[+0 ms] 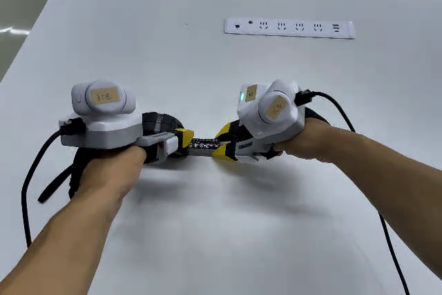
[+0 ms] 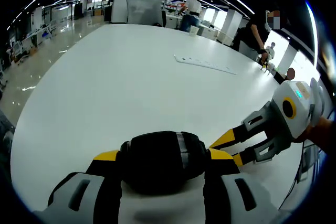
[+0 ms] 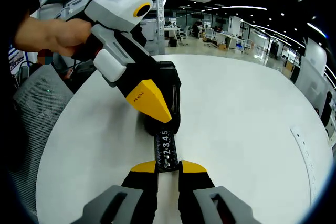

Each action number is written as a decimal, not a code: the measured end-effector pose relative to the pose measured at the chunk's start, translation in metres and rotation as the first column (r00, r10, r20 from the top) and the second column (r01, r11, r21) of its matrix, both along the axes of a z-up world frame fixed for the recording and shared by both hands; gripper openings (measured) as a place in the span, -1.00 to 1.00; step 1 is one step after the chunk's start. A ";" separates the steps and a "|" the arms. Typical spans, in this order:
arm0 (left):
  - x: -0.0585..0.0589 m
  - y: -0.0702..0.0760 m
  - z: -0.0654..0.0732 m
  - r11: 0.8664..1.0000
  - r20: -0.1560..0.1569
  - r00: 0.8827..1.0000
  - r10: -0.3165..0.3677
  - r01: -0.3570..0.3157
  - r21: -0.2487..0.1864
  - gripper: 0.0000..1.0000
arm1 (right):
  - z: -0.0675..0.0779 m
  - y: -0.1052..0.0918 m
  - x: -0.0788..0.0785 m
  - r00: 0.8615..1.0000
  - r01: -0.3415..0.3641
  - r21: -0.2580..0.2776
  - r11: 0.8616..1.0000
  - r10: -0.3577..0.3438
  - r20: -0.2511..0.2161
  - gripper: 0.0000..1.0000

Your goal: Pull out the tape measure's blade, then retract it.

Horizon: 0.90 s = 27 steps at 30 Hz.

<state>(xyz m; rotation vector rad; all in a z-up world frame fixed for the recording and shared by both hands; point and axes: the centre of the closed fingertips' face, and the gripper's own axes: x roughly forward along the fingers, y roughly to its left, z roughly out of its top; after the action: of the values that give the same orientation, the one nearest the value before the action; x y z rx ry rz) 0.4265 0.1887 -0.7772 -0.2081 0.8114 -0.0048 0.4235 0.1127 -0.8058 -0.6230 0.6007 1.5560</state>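
On my left, my left gripper (image 1: pixel 181 139) has its jaws closed around the black case of the tape measure (image 2: pixel 163 161), one yellow tip on each side of it, and holds it low over the white table (image 1: pixel 207 240). From the mouth of the case a short piece of the blade (image 3: pixel 166 150) reaches across to the right, with only the first few numerals showing. My right gripper (image 3: pixel 168 167) meets it there, its jaws pressed together on the blade's end. The two grippers sit close, almost nose to nose. A power strip (image 1: pixel 289 27) lies well apart at the far side of the table.

I judge the pull to be barely begun, so the risks lie ahead. The right jaws hold a thin, slick strip of metal near its very tip. If I pull off the blade's line, or too fast, it may slide out of the pinch and snap back into the case. The case is rounded, and it may twist in the left jaws as the spring tension rises. If I tilt either hand, a long blade may buckle. On the return, a sudden release would let it whip home.
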 end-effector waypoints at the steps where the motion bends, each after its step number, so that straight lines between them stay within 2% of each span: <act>1: 0.000 0.001 0.000 1.000 0.000 1.000 0.000 0.000 -0.001 0.17 | 0.000 0.001 0.000 1.000 0.000 0.000 1.000 0.000 0.000 -0.78; 27: 0.000 0.001 0.002 1.000 -0.002 1.000 0.007 -0.007 -0.012 0.17 | 0.002 0.030 -0.005 0.999 -0.023 0.012 1.000 0.023 0.025 -0.77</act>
<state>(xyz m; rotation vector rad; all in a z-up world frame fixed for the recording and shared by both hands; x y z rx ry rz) 0.4264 0.1895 -0.7756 -0.2217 0.8128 -0.0031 0.4184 0.1424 -0.8043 -0.6413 0.5665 1.5701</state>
